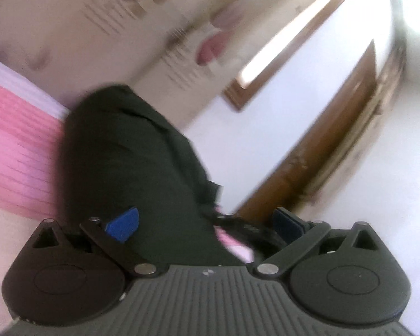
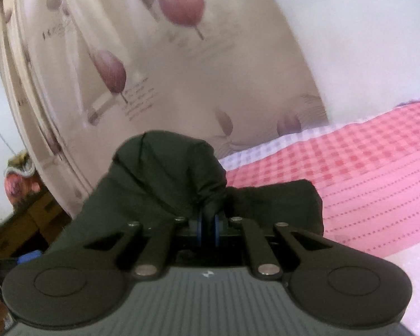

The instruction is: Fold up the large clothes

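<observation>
- My right gripper (image 2: 208, 229) has its blue pads pinched together on a fold of the dark green garment (image 2: 165, 184), which bunches up just ahead of the fingers.
- My left gripper (image 1: 207, 224) stands wide open, gripping nothing; the same garment (image 1: 131, 151) lies between and beyond its fingers.
- Pink checked bedsheet (image 2: 364, 168) spreads to the right of my right gripper.
</observation>
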